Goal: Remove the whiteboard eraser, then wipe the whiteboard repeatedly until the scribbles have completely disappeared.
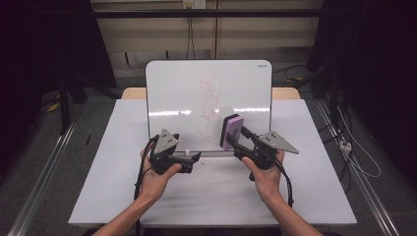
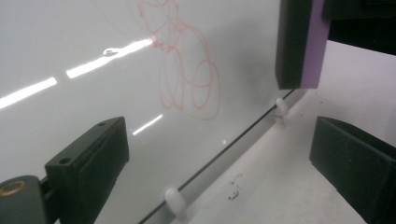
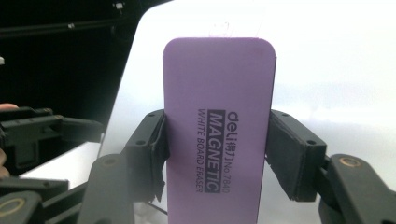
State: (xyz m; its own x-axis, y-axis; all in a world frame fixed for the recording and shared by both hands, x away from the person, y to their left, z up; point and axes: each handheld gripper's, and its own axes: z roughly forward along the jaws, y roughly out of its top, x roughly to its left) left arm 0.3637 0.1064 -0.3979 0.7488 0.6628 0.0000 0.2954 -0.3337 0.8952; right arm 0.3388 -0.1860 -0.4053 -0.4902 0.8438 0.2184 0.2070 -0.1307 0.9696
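A whiteboard point(image 1: 177, 93) stands upright at the middle of the table, with faint red scribbles point(image 1: 210, 98) on it. My right gripper point(image 1: 235, 140) is shut on a purple magnetic whiteboard eraser point(image 1: 230, 131), held against the board's lower right part beside the scribbles. In the right gripper view the eraser point(image 3: 219, 135) stands upright between the two pads. My left gripper point(image 1: 193, 160) is open at the board's bottom edge, nothing between its jaws. The left gripper view shows red scribbles point(image 2: 189, 79), the board's lower edge and the eraser point(image 2: 299, 42) at top right.
The board rests on small white pegs point(image 2: 173, 199) on a white table top point(image 1: 211, 196). A few dark specks point(image 2: 233, 190) lie on the table near the board's foot. Cables run along the floor at the right point(image 1: 354, 147).
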